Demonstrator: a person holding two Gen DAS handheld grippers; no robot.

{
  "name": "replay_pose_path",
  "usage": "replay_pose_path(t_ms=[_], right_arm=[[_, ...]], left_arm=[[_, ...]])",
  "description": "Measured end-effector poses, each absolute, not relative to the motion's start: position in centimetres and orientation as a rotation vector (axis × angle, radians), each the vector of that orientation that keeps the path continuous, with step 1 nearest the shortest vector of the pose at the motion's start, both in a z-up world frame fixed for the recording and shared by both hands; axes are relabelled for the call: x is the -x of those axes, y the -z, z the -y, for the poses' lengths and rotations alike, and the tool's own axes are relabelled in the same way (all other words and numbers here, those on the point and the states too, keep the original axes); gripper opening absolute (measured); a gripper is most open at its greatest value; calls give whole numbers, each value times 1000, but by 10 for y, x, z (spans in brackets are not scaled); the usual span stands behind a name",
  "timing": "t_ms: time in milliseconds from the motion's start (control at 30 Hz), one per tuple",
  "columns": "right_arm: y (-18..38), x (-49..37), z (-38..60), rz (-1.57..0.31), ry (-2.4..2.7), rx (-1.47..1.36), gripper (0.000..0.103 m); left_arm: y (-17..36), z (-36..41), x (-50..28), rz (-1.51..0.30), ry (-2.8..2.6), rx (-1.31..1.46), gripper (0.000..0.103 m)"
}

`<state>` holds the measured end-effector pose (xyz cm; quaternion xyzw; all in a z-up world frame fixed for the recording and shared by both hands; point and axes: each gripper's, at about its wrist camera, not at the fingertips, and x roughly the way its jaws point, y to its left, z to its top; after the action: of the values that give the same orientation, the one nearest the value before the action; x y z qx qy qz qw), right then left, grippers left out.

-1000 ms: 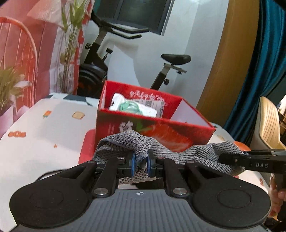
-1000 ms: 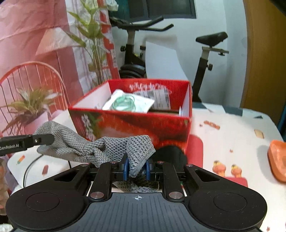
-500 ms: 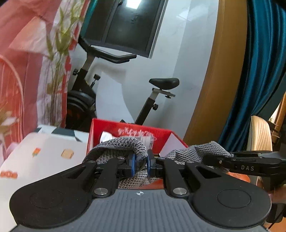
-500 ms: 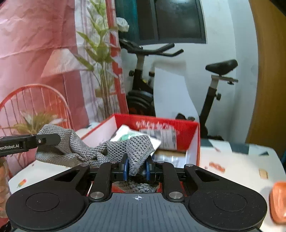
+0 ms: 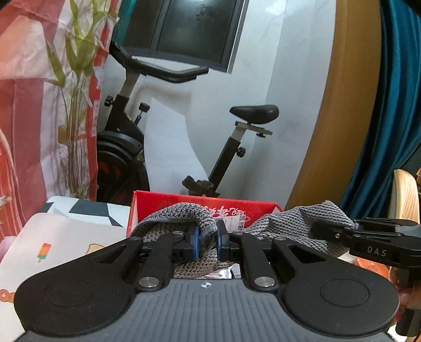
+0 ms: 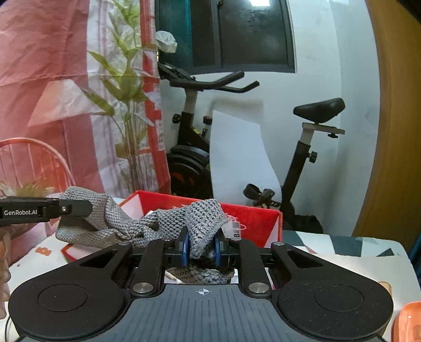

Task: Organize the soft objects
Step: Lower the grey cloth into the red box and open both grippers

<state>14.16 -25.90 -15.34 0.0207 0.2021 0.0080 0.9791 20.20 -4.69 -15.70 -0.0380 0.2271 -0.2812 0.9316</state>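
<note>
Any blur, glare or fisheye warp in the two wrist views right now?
Left wrist: sharp, no motion blur; door frame bows strongly; dim, reddish left edge; grey cloth weave crisp. Right wrist: also sharp; a small ceiling-light reflection in the dark window; pink haze over the wire chair; door frame curves at the right edge.

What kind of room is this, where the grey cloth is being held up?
Most likely a room in a home. An exercise bike stands by the wall under a dark window, a blue curtain hangs at one side, and the table has a cartoon-print cover.
</note>
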Motion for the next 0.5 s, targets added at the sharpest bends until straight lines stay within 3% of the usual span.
replay_pose_path(t_ms=[500], right_arm=[[184,-202,291,-525,17,-34,17]], left_arm=[[179,84,-274,-644,606,23,13]])
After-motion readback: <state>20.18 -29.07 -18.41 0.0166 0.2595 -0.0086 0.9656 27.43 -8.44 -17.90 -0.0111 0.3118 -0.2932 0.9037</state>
